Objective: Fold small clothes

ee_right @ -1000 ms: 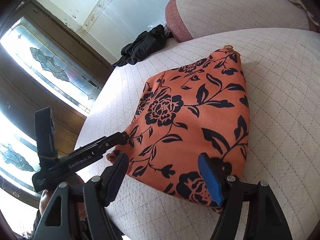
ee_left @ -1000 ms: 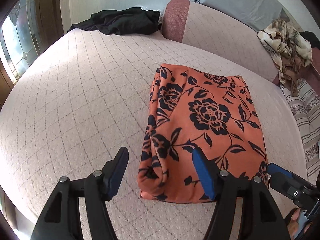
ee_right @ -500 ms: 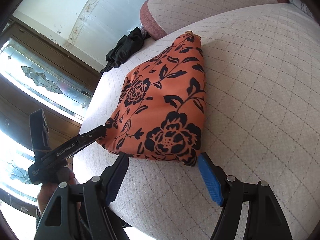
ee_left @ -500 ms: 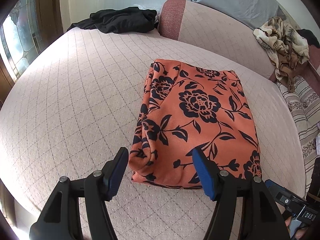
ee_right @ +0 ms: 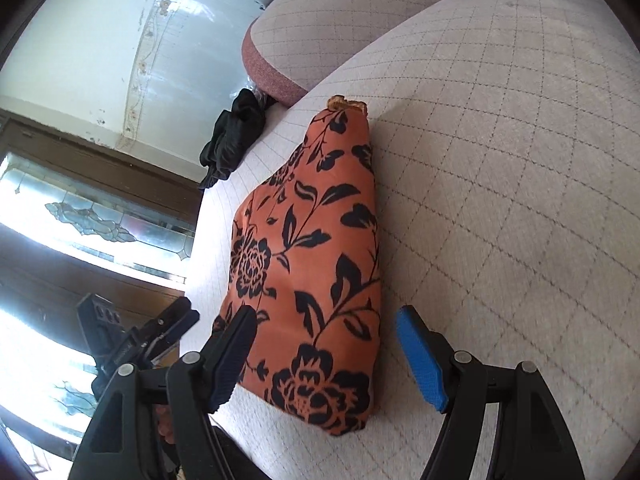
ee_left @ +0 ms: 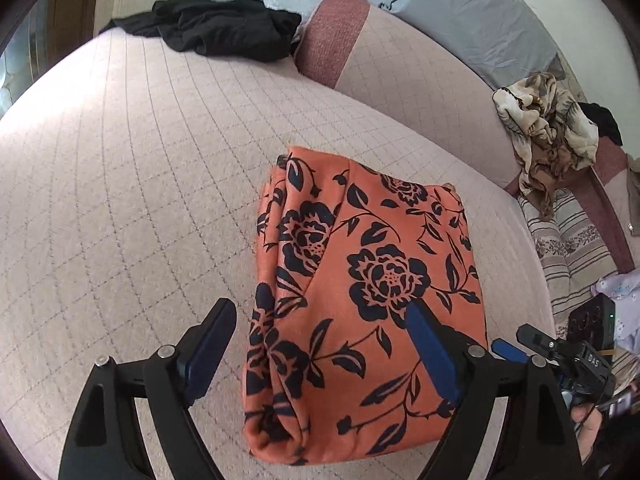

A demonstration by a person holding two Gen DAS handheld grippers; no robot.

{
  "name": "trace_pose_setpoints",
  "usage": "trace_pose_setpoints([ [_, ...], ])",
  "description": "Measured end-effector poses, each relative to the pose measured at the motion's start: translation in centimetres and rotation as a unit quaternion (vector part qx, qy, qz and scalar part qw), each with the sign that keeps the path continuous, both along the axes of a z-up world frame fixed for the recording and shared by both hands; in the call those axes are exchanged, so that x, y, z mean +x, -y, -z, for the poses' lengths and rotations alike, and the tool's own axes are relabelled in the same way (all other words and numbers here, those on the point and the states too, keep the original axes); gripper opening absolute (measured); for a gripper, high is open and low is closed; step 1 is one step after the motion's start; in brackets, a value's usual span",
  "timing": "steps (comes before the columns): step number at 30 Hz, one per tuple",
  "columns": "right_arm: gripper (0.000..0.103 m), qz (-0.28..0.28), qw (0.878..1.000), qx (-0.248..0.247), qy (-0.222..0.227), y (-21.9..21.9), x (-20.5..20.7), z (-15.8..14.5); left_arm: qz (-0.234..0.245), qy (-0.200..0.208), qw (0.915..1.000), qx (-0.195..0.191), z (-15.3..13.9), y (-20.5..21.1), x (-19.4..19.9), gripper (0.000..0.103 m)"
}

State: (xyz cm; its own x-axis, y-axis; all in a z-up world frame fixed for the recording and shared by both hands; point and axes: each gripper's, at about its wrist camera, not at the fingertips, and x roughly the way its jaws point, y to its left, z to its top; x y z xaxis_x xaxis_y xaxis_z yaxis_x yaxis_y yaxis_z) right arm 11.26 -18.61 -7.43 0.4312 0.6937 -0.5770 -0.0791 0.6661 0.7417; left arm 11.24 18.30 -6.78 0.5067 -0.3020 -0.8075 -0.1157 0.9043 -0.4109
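Note:
A folded orange cloth with black flowers (ee_left: 360, 300) lies on the quilted pink bed (ee_left: 140, 200). My left gripper (ee_left: 322, 350) hovers over the cloth's near left part with its jaws opening. The cloth lies under the gap and the blue pads do not press on it. My right gripper (ee_right: 326, 360) stands open over the cloth's (ee_right: 312, 264) near right corner, its pads clear of the fabric. In each wrist view the other gripper shows at the side: the right gripper (ee_left: 520, 344) and the left gripper (ee_right: 168, 328).
A black garment (ee_left: 216, 28) is heaped at the bed's far edge. A long quilted bolster (ee_left: 400, 64) runs behind the cloth, with a grey pillow (ee_left: 480, 12) beyond and a beige patterned garment (ee_left: 548, 128) draped over it. Striped bedding (ee_left: 572, 248) lies right. A glazed wooden door (ee_right: 100, 220) stands left.
The left jaws have spread wider and that gripper has slid along the cloth's near edge. The right gripper has rolled and swung toward the cloth's right corner. The cloth stays folded.

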Motion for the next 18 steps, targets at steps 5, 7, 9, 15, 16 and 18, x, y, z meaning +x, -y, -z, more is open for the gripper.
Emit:
trace_pose_setpoints([
  [5, 0.075, -0.001, 0.999, 0.011, -0.036, -1.4, 4.1, 1.8, 0.011, -0.016, 0.9988, -0.046, 2.4, -1.7, 2.1, 0.087],
  [7, 0.075, -0.006, 0.999, 0.015, -0.045, -2.4, 5.1, 2.6, 0.023, -0.022, 0.9975, -0.064, 3.3, -1.7, 2.6, 0.087],
  [9, 0.075, -0.013, 0.998, 0.017, -0.051, -3.6, 5.8, 3.3, 0.030, -0.050, 0.9944, -0.087, 5.2, -1.7, 3.2, 0.087],
  [15, 0.040, -0.047, 0.998, -0.033, -0.031, -7.2, 6.7, 3.0, 0.037, -0.042, 0.9939, -0.095, 5.3, -1.2, 2.6, 0.037],
  [16, 0.034, -0.052, 0.997, -0.048, -0.020, -7.5, 6.5, 2.3, 0.038, -0.037, 0.9945, -0.090, 4.9, -1.1, 2.4, 0.033],
  [18, 0.032, -0.061, 0.996, -0.065, 0.000, -7.9, 6.2, 1.0, 0.035, -0.028, 0.9949, -0.090, 3.8, -1.0, 2.0, 0.030],
])
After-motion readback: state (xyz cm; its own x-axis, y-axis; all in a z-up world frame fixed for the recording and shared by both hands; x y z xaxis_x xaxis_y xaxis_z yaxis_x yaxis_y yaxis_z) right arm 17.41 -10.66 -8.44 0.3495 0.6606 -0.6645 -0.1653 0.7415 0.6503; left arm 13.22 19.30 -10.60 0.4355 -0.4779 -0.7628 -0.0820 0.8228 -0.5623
